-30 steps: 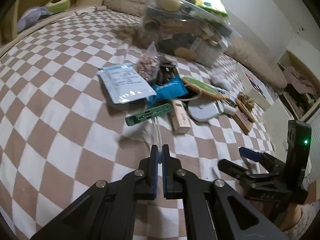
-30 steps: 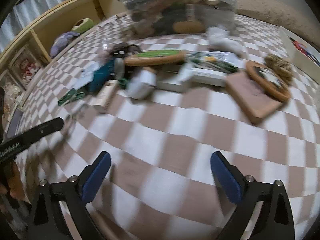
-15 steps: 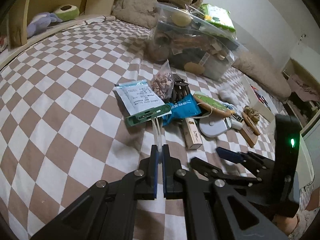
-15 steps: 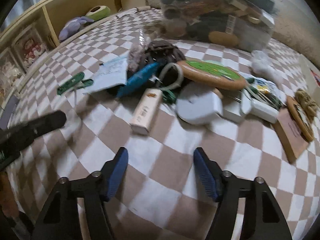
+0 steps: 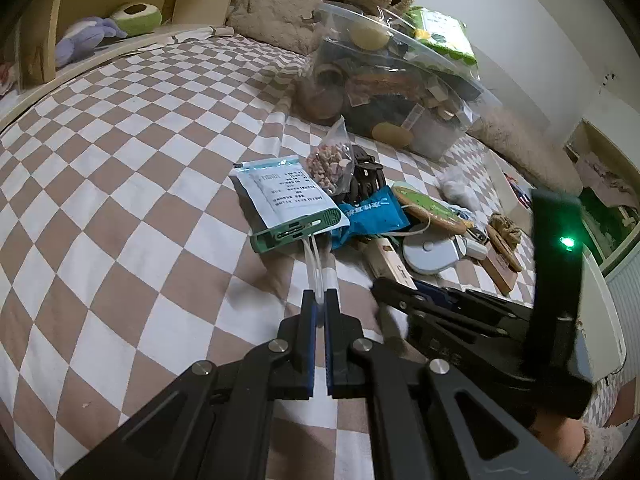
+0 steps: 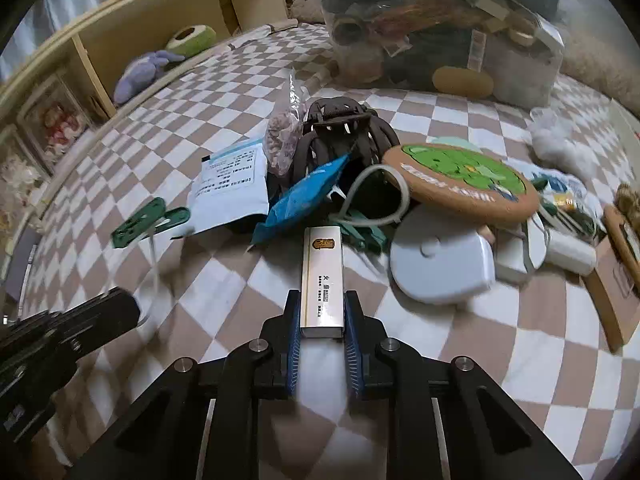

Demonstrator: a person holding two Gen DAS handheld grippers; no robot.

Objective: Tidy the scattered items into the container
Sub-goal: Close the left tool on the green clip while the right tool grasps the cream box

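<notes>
My left gripper is shut on the clear loop of a green tag, which hangs just above the checked bedspread beside a white pouch. My right gripper is closing its jaws, and both pads touch the sides of a long white matchbox lying at the near edge of the pile. The clear container stands behind the pile, crammed full, its lid tilted on top. In the left wrist view the right gripper reaches in from the right.
The pile holds a snack bag, a black hair claw, a blue packet, a cork coaster, a white round case and a wooden block. Plush toys lie by the wooden shelf.
My right gripper has moved in to the pile and its wide-open jaws have closed around the matchbox. My left gripper still holds the green tag by its loop.
</notes>
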